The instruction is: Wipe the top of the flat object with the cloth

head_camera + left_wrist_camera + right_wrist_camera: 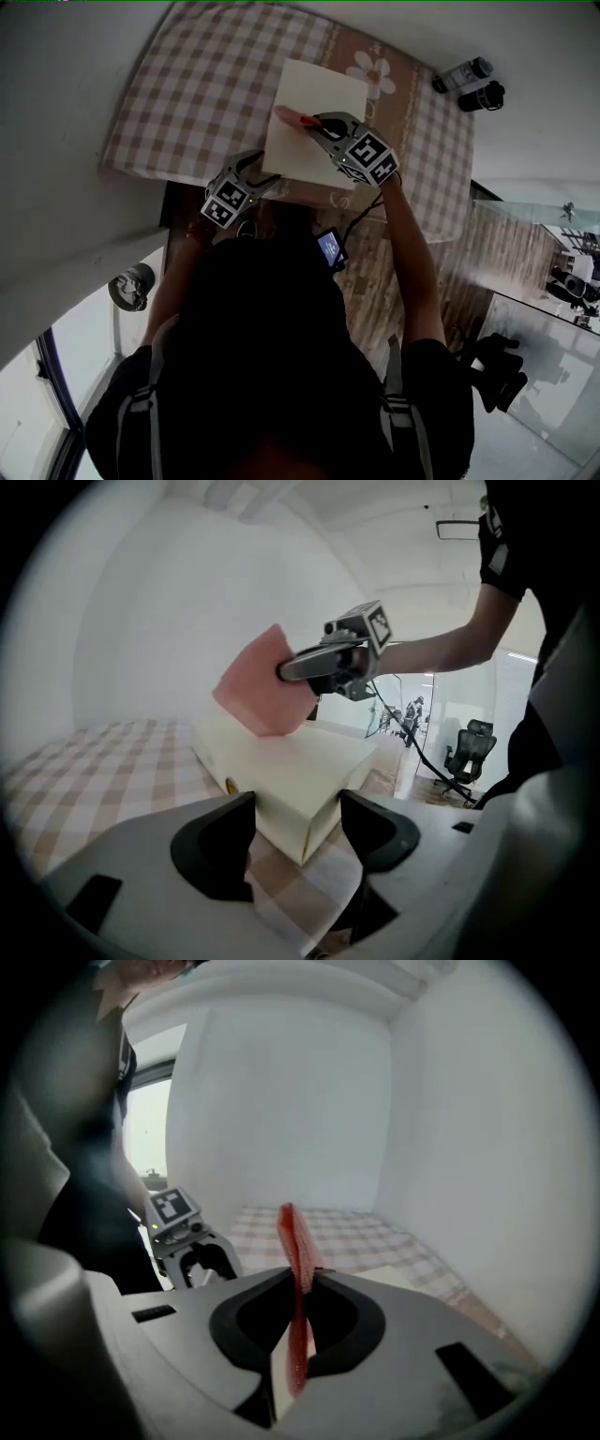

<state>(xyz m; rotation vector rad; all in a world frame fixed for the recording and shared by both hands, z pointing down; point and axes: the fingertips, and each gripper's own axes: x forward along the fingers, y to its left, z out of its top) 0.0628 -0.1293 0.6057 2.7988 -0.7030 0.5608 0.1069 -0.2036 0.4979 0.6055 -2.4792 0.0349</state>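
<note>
- The flat box point(314, 112), cream-coloured, lies on the checked cloth of the table point(197, 84), near its front edge.
- The pink cloth point(292, 116) hangs over the box top. In the left gripper view its lower corner point(262, 686) reaches that surface.
- The right gripper point(319, 125) is clamped on the cloth. Its own view shows the pads pinching the cloth point(298, 1269) edge-on.
- The right arm point(412, 253) stretches forward, the gripper reaching in over the box from the right.
- The left gripper point(262, 178) sits at the near left corner, held closer to the body.
- Its jaws stand apart with that corner point(291, 771) between them, pads close against both sides; whether they press on it cannot be told.
- Only the left gripper view shows an office chair point(466, 752) behind.
</note>
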